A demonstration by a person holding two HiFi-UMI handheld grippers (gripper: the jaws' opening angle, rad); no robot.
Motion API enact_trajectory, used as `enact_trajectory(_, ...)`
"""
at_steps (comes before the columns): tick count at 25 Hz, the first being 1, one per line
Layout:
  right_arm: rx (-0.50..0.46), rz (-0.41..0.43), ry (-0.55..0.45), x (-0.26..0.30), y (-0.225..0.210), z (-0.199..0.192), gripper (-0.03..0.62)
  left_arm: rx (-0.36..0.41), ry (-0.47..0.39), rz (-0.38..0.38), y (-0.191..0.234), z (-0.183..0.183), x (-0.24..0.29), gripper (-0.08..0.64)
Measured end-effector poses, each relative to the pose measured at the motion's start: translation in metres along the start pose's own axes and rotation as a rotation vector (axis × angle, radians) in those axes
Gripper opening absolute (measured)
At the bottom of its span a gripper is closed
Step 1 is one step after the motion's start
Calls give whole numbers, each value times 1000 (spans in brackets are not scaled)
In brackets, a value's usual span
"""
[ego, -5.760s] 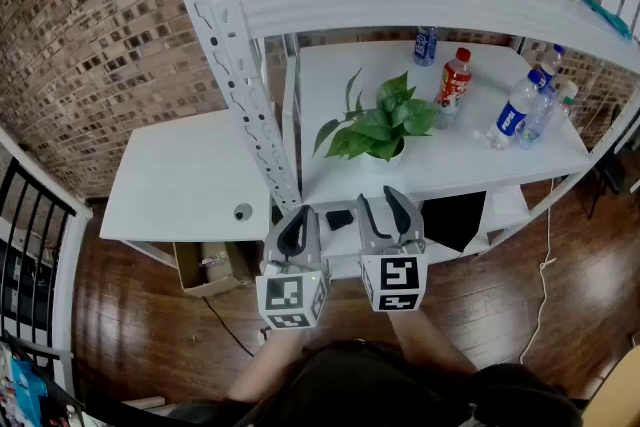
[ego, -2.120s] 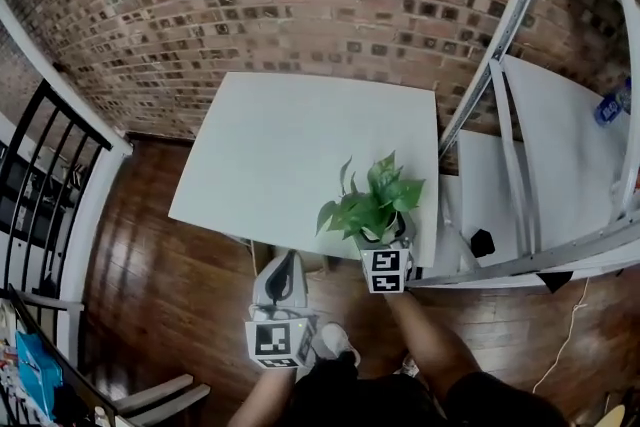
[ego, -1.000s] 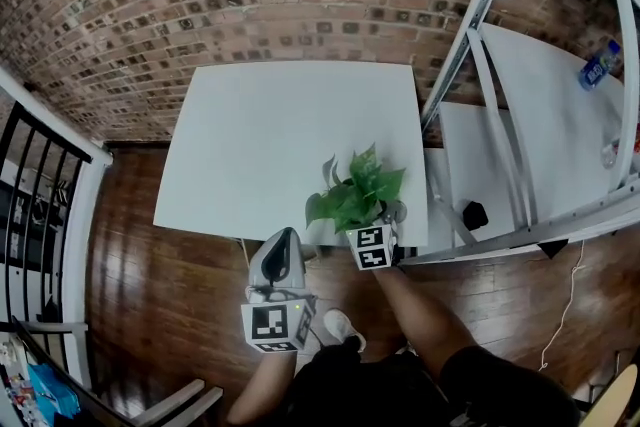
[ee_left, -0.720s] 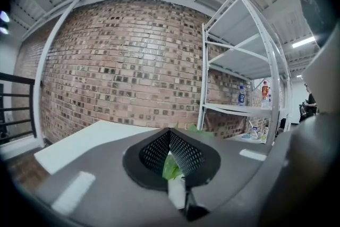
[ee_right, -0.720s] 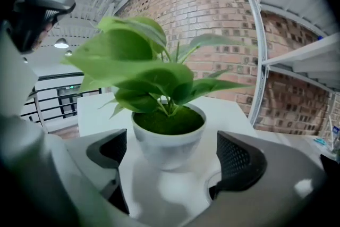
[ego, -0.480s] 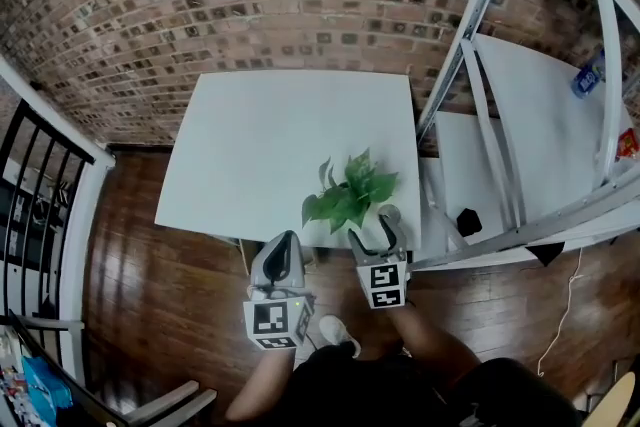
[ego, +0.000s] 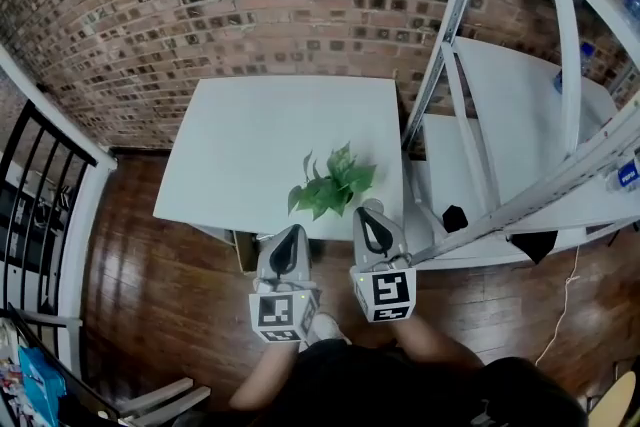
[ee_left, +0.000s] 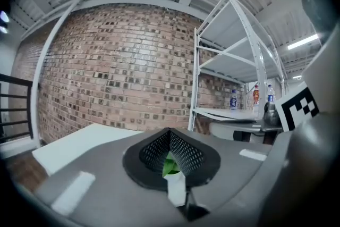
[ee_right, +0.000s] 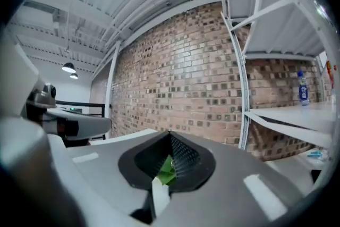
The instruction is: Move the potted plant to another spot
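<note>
Standing free on the white square table (ego: 250,140), near its front edge: the leafy green potted plant (ego: 328,187).
I see my right gripper (ego: 370,213) with jaws pressed together and nothing between them; my left gripper (ego: 293,230) beside it is closed and empty too, both apart from the plant.
</note>
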State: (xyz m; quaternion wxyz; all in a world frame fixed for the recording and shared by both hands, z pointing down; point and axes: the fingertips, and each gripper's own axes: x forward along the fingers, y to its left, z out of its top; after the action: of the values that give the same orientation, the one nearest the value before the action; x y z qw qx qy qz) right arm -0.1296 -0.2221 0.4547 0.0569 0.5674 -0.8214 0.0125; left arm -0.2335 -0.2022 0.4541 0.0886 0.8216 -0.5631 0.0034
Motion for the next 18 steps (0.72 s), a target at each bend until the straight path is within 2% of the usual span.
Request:
enact_trajectory(2, 3, 2, -24, -9, -1, 16, 2, 9, -27, -10, -12, 11, -2, 12)
enact_trajectory(6, -9, 1, -29, -21, 0, 26, 2, 21, -56, -14, -24, 28, -5, 12)
enact_trajectory(18, -37, 19, -50, -35, 19, 33, 2, 32, -74, -30, -33, 31, -15, 12)
